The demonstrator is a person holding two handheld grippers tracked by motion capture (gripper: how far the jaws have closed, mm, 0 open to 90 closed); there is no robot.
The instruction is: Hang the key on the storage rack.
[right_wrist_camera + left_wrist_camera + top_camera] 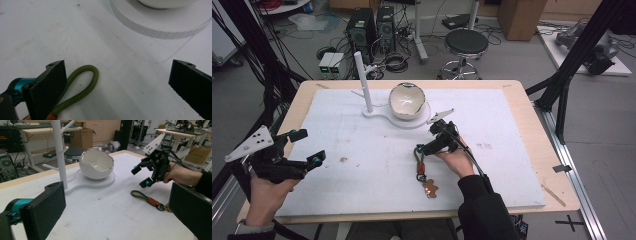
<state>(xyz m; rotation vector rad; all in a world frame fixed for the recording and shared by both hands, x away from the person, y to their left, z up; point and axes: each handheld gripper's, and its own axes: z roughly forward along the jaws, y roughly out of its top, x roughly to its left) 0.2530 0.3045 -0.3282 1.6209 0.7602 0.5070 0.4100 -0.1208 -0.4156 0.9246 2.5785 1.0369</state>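
Two hand-held grippers working over a white table mat.
The right gripper (pixel 432 140), jaws spread, is hovering at the green loop of a keychain (pixel 420 167) lying near the white bowl (pixel 407 100); the left gripper (pixel 307 147) is waiting open at the mat's left edge.

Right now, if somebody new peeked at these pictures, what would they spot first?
Probably the white bowl shaped like a cracked eggshell, sitting on a white stand beside a white peg tree at the table's far middle. Next, the green loop keychain lying on the white mat, just under the open right tongs.
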